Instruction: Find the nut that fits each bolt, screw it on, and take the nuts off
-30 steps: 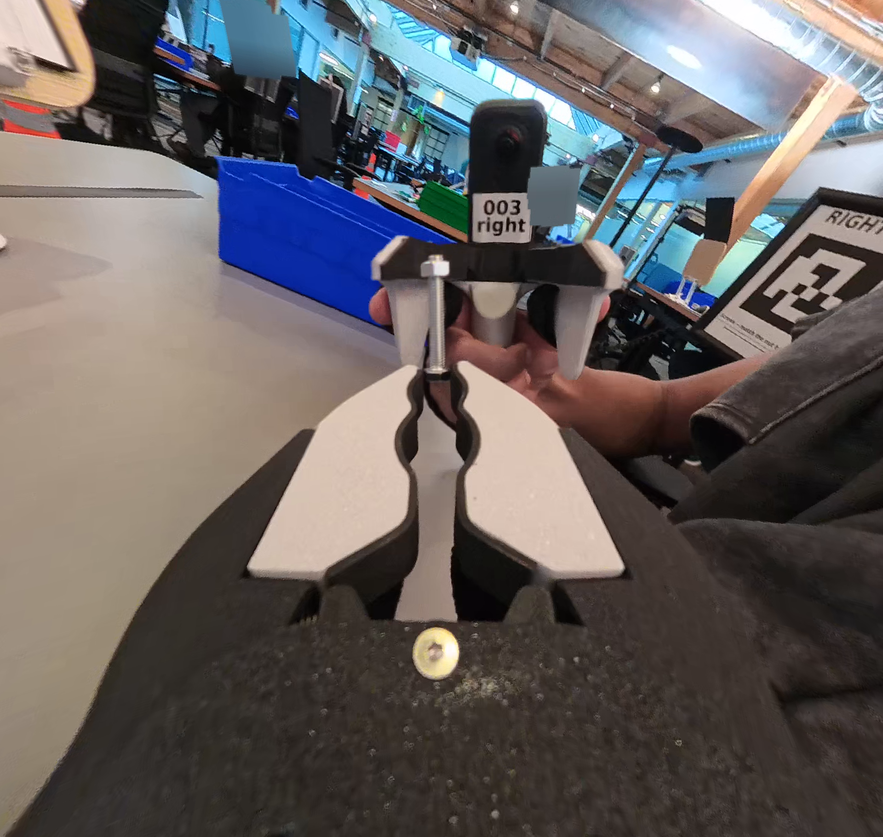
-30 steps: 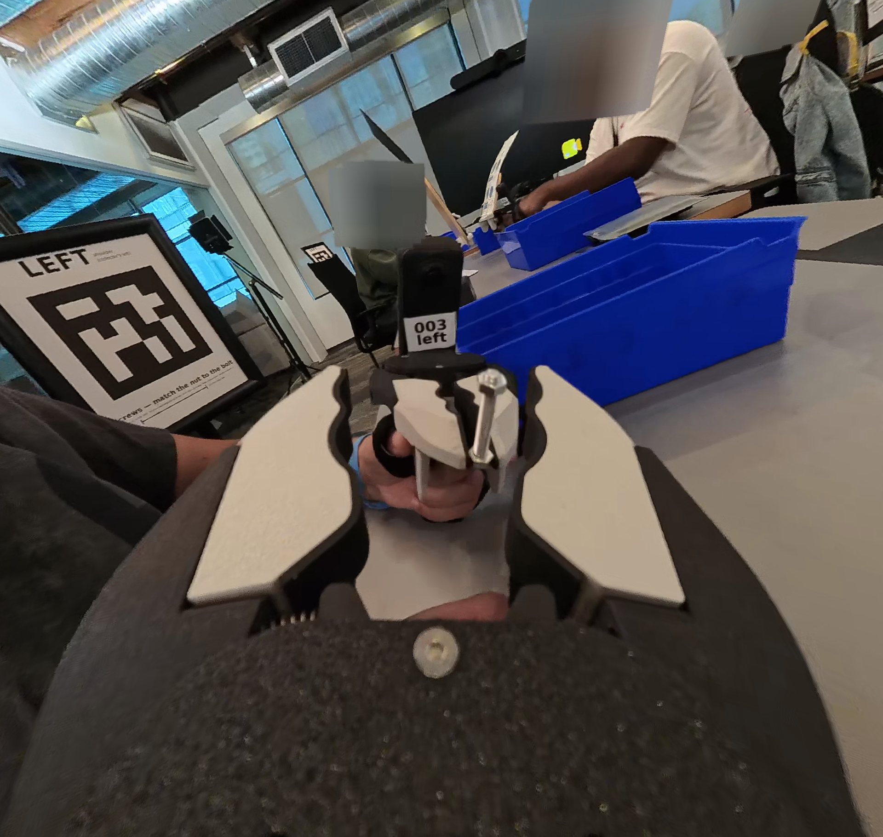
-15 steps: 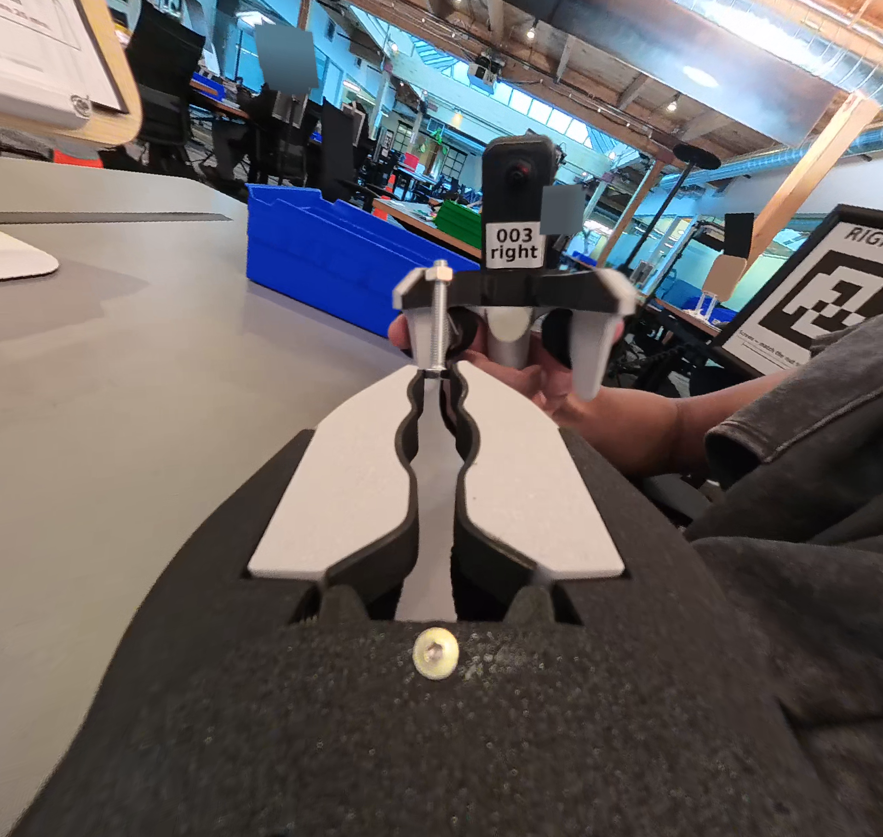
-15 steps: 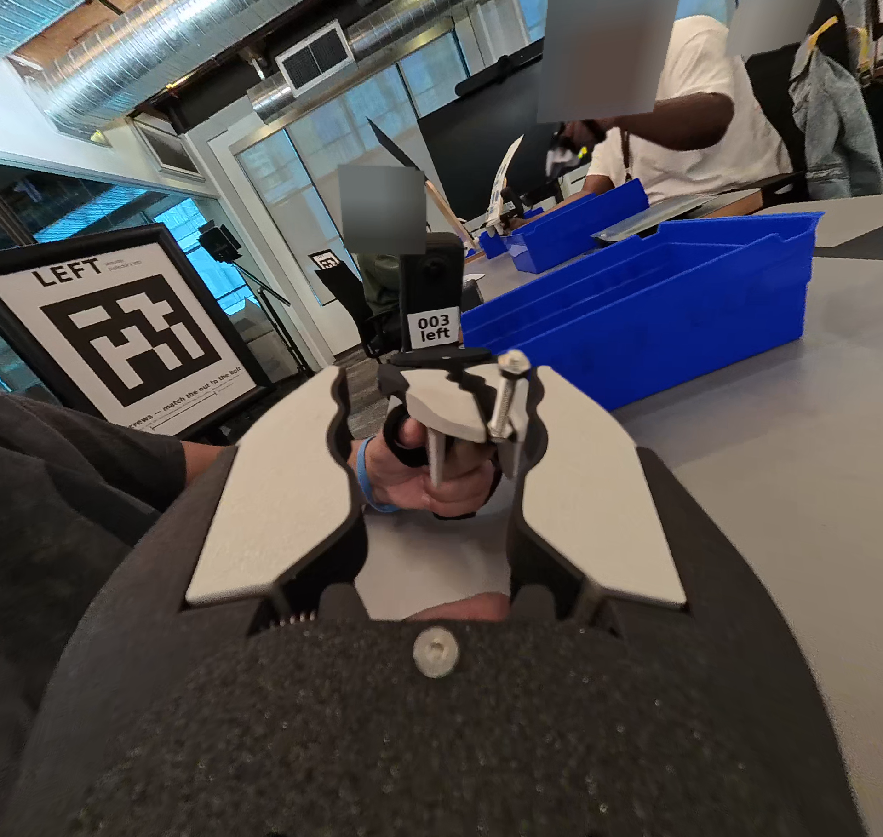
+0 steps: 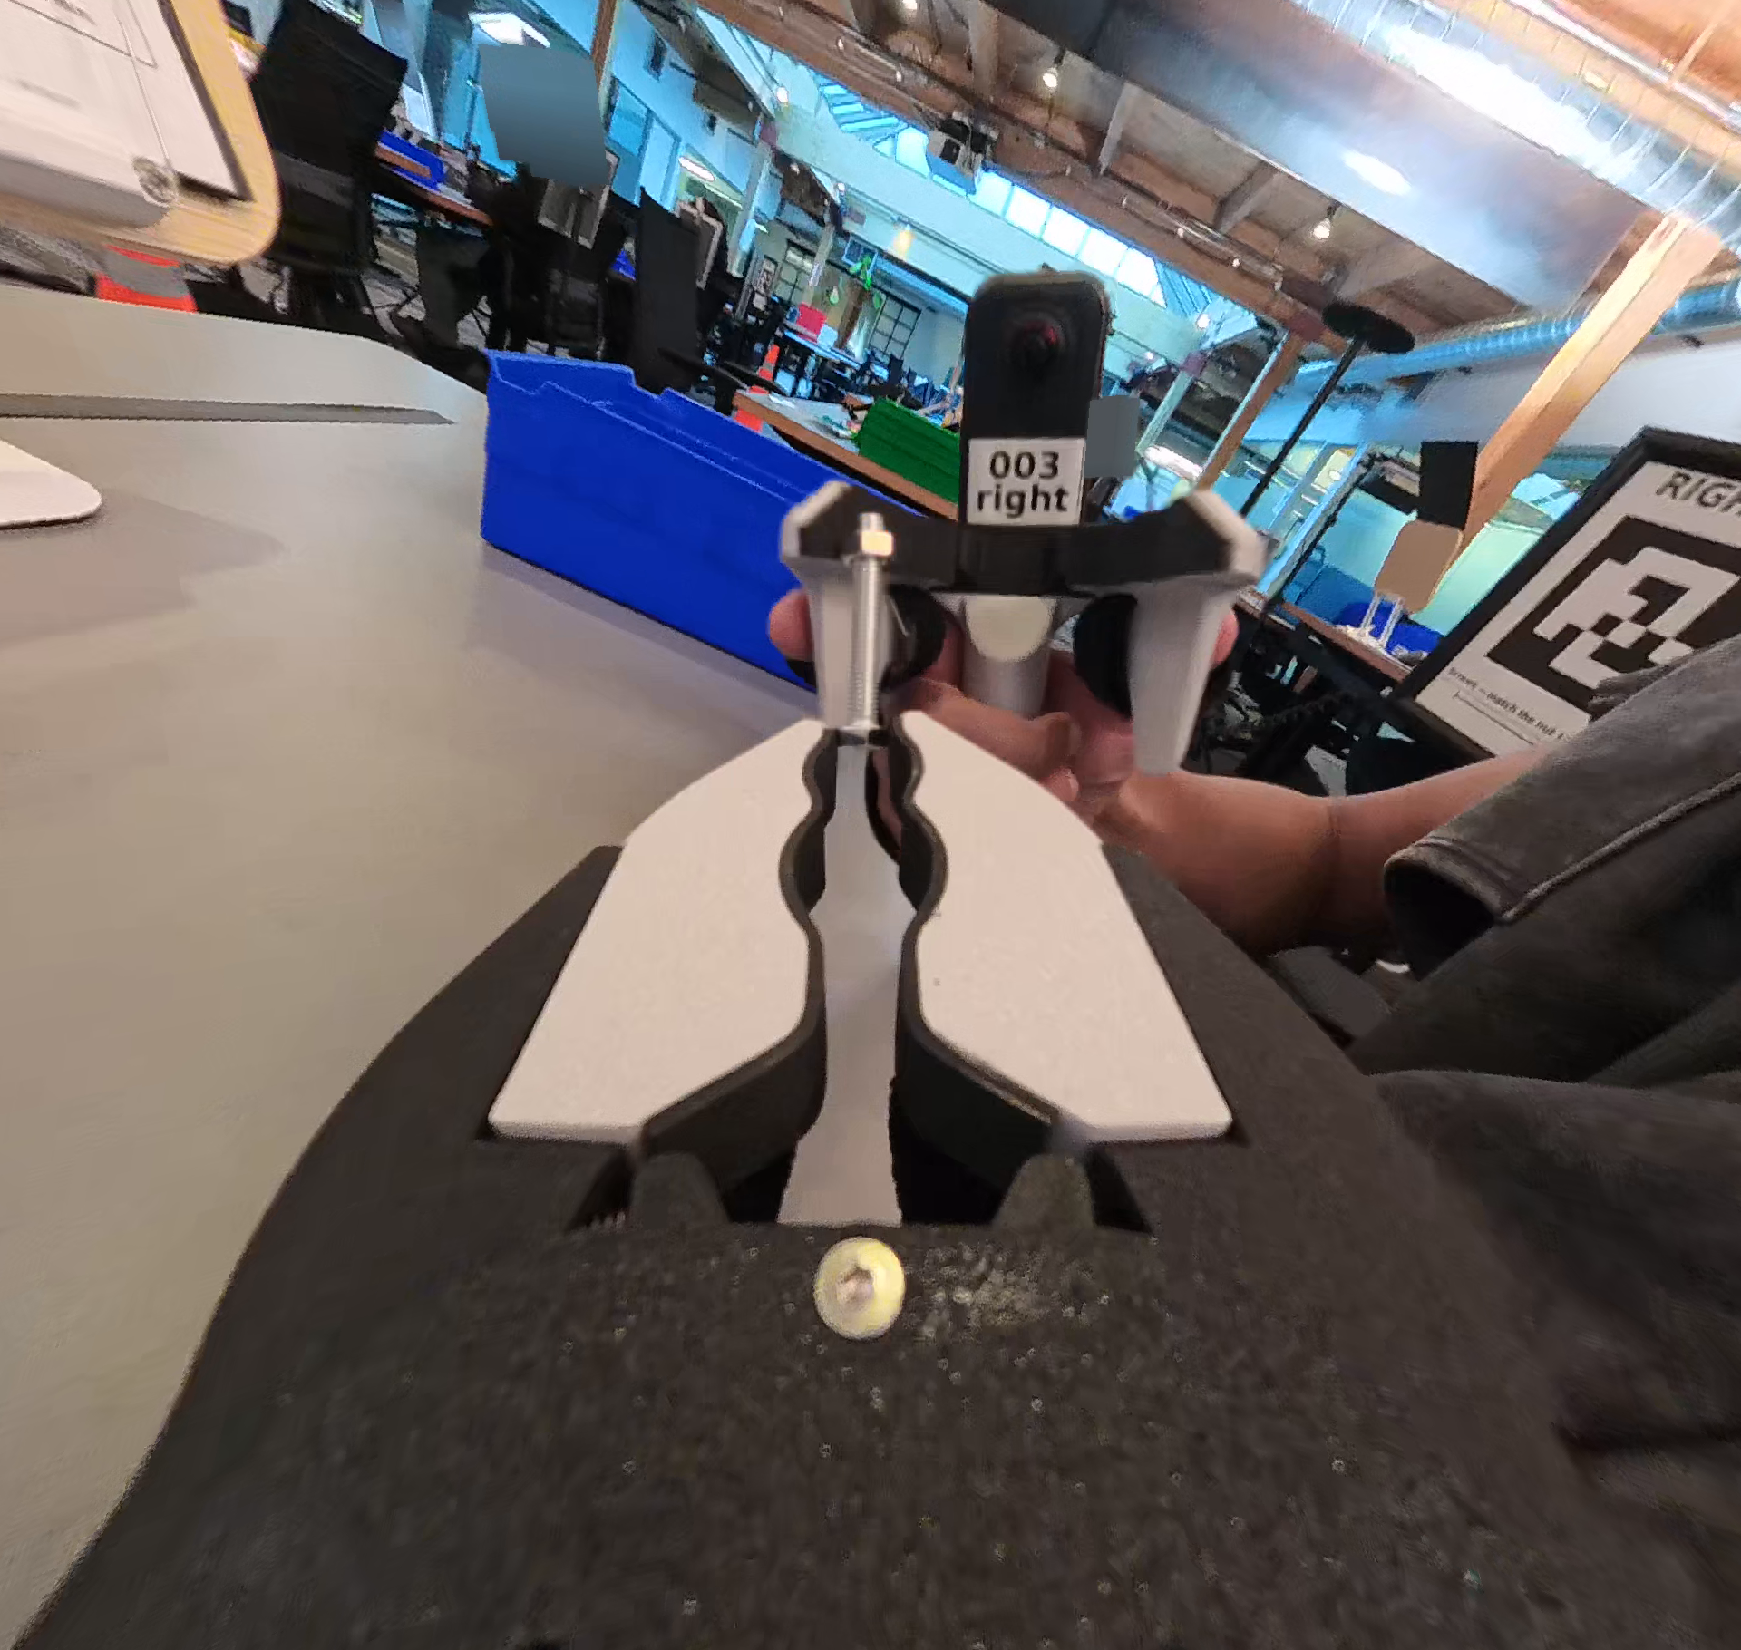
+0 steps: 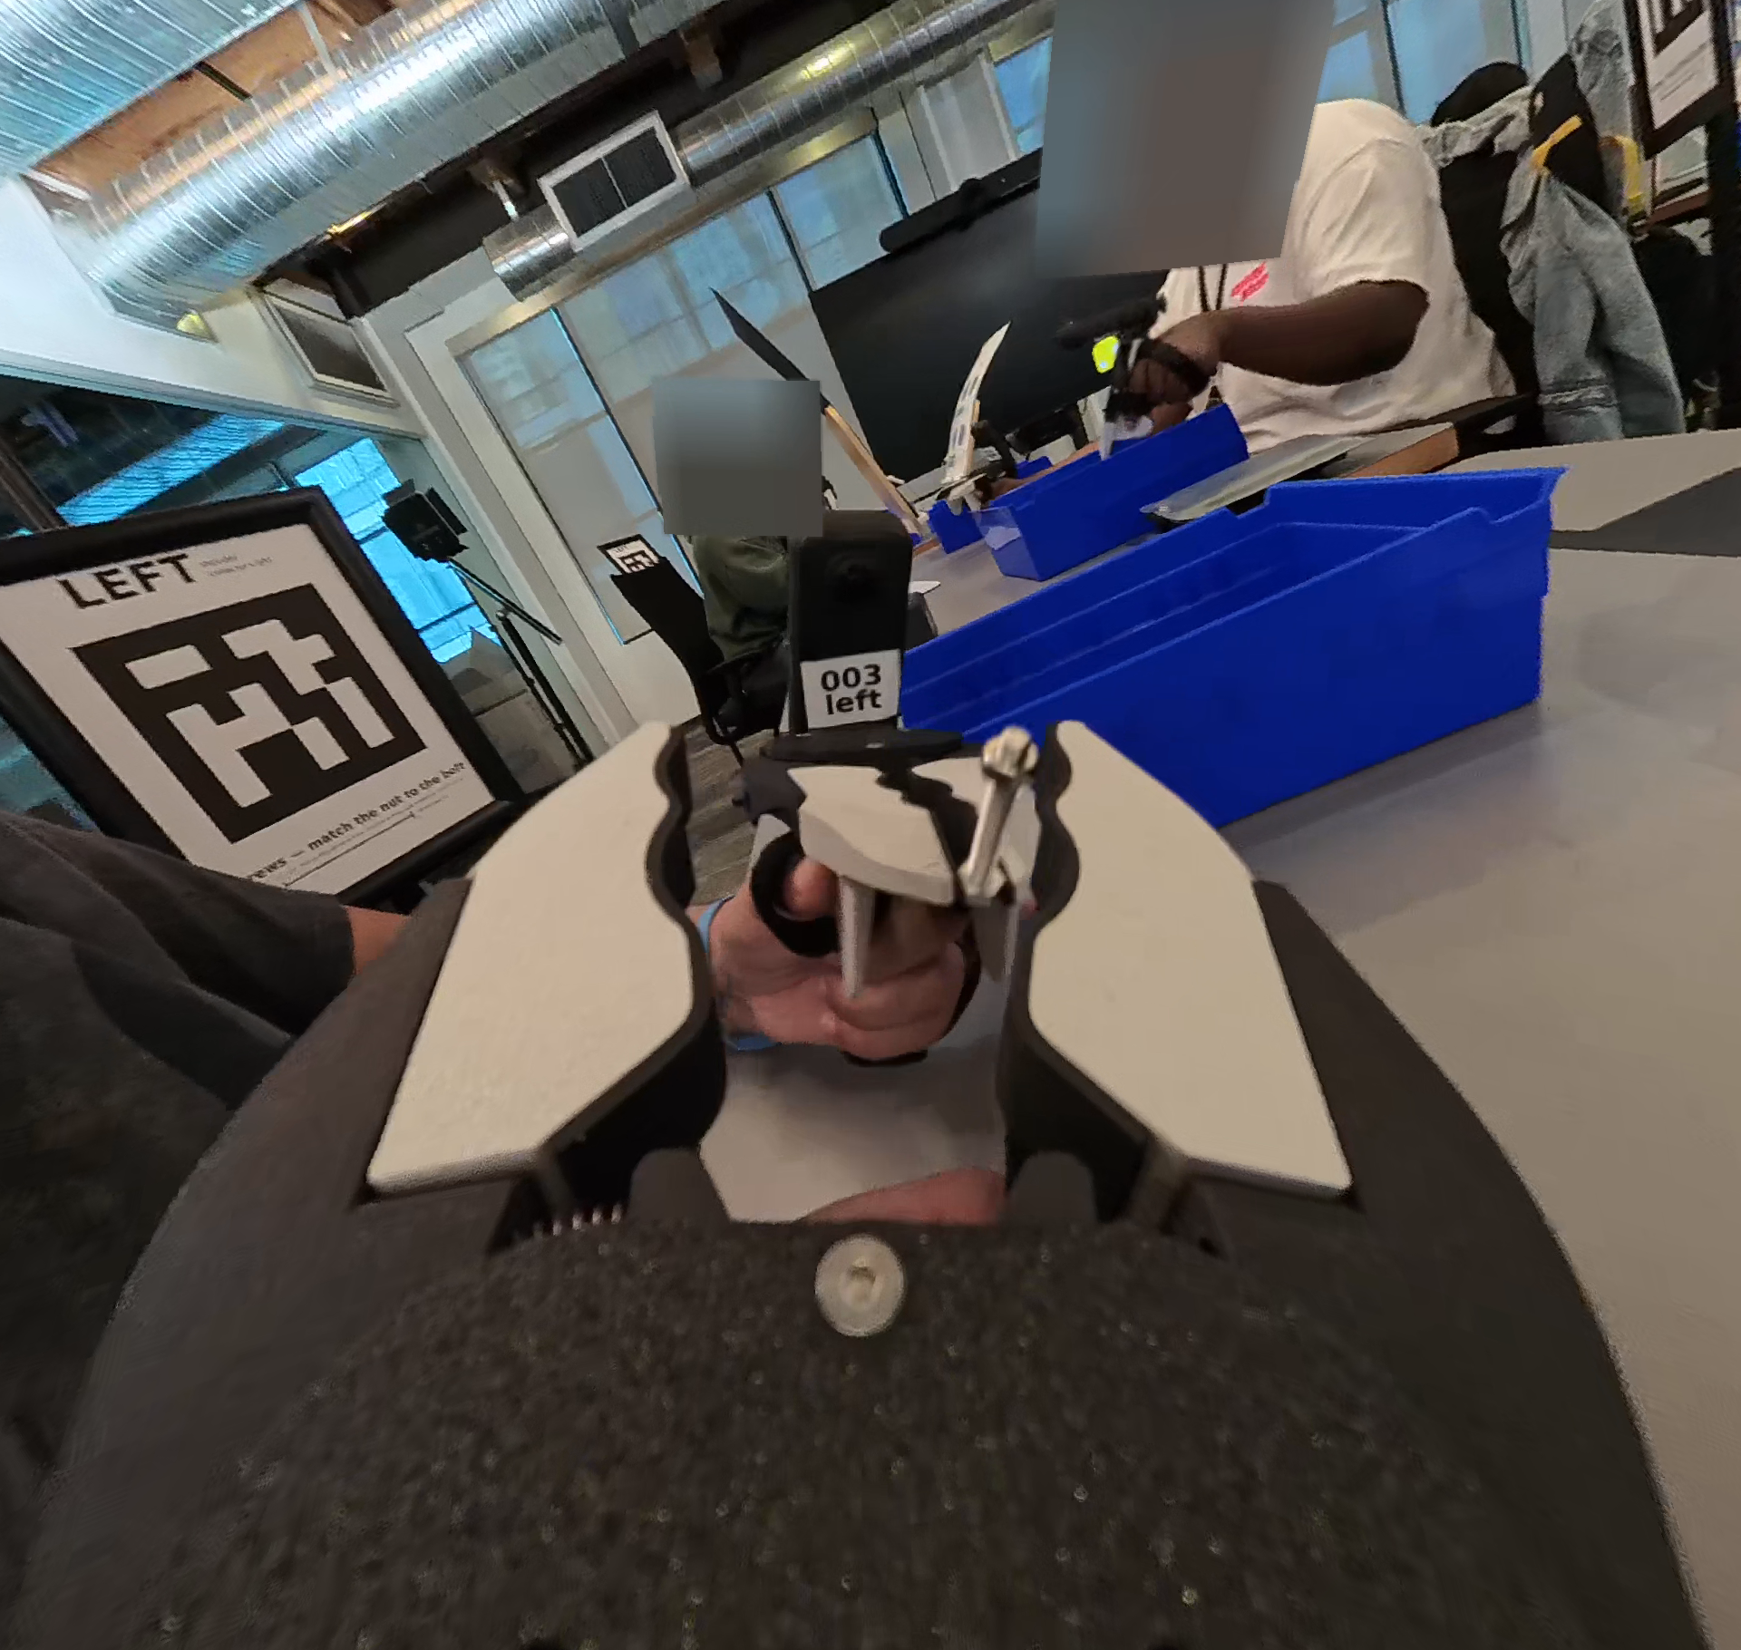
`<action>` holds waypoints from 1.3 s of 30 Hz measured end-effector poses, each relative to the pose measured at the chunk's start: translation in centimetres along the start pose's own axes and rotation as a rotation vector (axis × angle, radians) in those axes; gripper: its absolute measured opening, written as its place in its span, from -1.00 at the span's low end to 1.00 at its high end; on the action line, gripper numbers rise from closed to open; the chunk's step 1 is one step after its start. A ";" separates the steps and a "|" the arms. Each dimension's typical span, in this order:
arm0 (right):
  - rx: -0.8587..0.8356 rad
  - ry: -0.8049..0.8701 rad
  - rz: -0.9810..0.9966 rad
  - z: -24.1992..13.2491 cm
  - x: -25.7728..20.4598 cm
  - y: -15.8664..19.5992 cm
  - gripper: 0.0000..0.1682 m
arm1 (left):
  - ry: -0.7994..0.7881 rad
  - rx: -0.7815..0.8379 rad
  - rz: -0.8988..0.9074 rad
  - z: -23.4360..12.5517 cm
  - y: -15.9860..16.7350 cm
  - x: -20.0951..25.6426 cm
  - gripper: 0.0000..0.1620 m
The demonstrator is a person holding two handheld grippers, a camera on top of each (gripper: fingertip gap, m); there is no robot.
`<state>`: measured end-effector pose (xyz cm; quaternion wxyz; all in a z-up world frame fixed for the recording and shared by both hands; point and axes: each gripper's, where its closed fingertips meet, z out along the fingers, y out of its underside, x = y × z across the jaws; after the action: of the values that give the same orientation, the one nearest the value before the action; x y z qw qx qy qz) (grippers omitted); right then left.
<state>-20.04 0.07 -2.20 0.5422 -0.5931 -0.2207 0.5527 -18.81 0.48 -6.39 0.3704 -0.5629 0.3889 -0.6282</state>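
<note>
Bolt (image 5: 869, 635) upright in my left tongs (image 5: 862, 738), nut (image 5: 874, 550) at its top end.
Left tongs clamp the bolt's lower end above the table (image 5: 235, 757); right tongs (image 6: 857, 804) gape open around the nut. Risk, I judge: thin grip lets the bolt tilt or spin, and the nut drops near the blue bin (image 5: 641, 484).

Two grippers facing each other above a table

The bolt (image 5: 869, 635) is standing up from the left gripper's (image 5: 859, 740) tips, just before the right gripper (image 5: 999, 663); a bin (image 5: 622, 493) is sitting behind-left.
</note>
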 end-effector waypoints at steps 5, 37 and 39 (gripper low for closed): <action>-0.002 0.017 -0.001 -0.6 0.4 0.0 -0.18 | -0.060 0.046 -0.025 -1.4 -1.3 -1.8 -0.88; 0.016 0.044 0.056 -0.6 1.5 1.7 -0.87 | 0.036 0.004 -0.005 1.1 0.1 1.0 -0.88; 0.027 0.022 0.051 -0.9 1.5 1.9 -0.93 | 0.034 -0.017 0.015 1.4 0.4 1.4 -0.88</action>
<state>-19.42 0.44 -4.69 0.5382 -0.5974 -0.1921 0.5626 -17.58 -1.03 -6.07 0.3638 -0.5524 0.4045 -0.6316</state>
